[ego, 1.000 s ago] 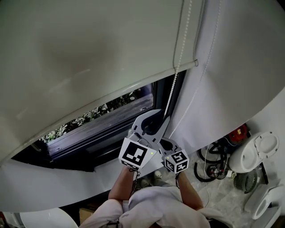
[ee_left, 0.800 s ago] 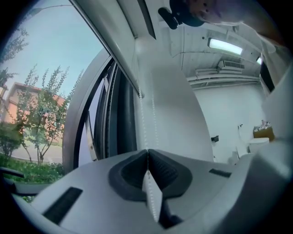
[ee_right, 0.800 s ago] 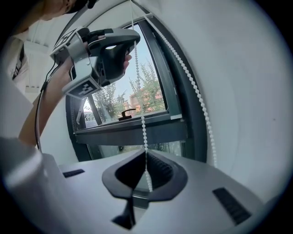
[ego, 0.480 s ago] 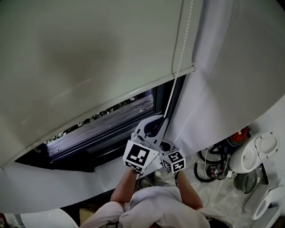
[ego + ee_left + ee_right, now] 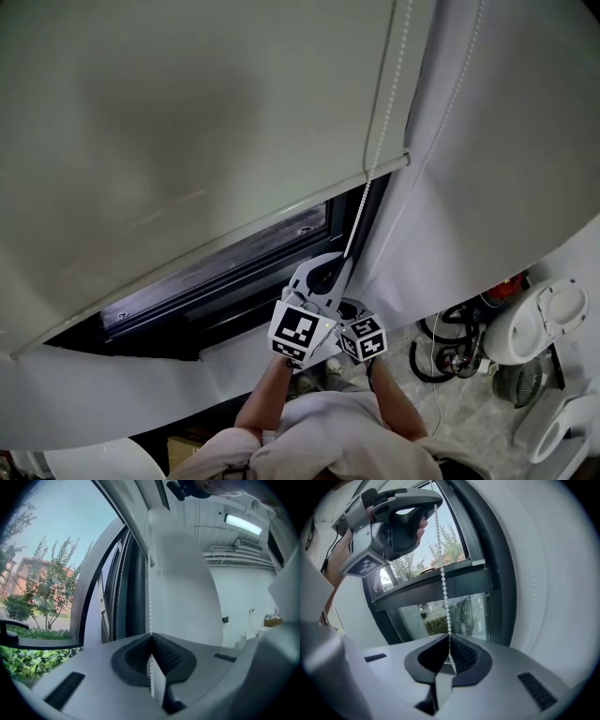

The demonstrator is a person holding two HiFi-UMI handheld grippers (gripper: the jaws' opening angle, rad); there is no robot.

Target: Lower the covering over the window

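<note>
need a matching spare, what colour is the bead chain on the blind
White bead chain, clearest in the right gripper view.

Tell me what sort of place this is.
Indoors at a window with a roller blind; likely a workroom or storeroom, judging by the ceiling strip light and the cables heaped on the floor.

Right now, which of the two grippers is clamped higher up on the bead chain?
The left gripper: it is shut on the bead chain above the right gripper, which pinches the same chain lower down.
</note>
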